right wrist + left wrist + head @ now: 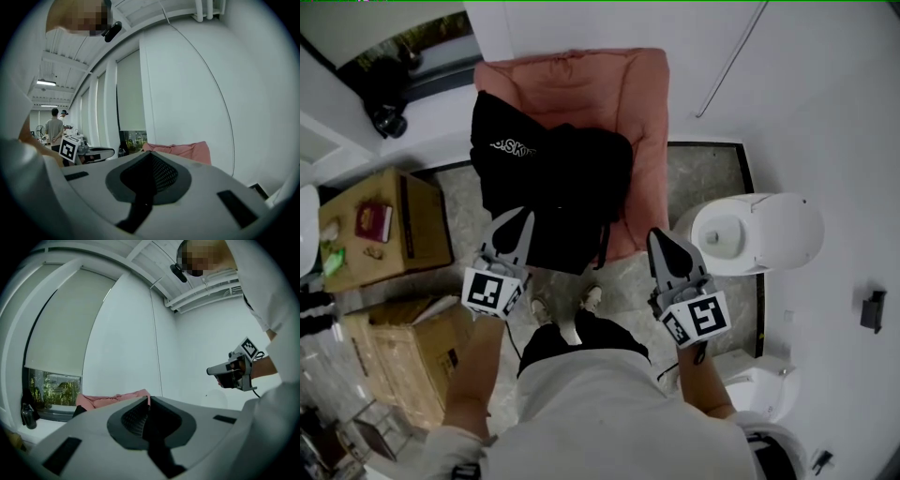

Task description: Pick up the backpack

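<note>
Floor (698, 178) grey speckled, walls (806, 94) white. One backpack (553, 183) on one pink chair (600, 89); two cardboard boxes (394, 230) (403, 352). Left gripper (523, 217), right gripper (662, 238) closed, empty.

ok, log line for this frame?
stage: pre-grasp | left claw: shut, empty | right claw: shut, empty | black fabric backpack: on pink cushioned armchair, not held

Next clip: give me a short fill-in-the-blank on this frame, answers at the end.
The black backpack lies on a ___ cushion. In the head view, the cardboard boxes stand to the backpack's ___. The left hand-held gripper and the right hand-held gripper both have their jaws ___, holding nothing.
Missing words: pink; left; shut.
</note>
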